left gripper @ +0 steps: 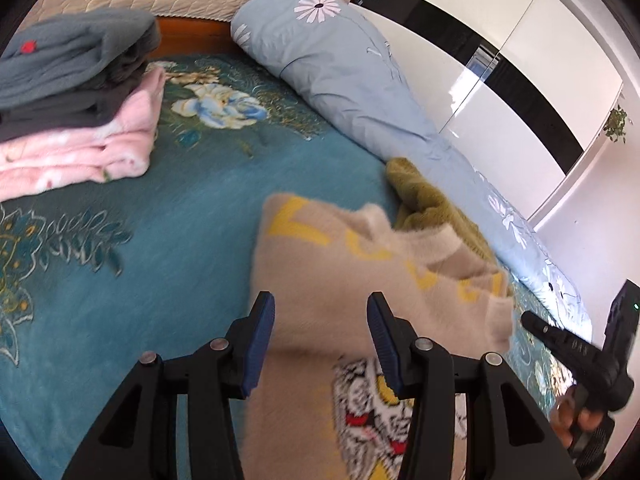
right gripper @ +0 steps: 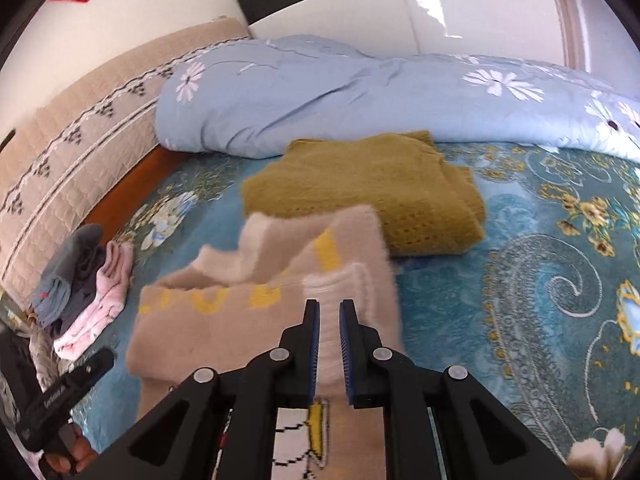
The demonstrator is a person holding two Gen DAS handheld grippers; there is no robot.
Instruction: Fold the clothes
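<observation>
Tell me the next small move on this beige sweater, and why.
Probably carry the right gripper forward and lay the pinched fold flat. Its jaws are clamped on an edge of the beige sweater, whose top part is lifted and doubled over unevenly. The left gripper is open and grips nothing, so it can smooth the fold afterwards. The folded olive knit lies just beyond.
</observation>
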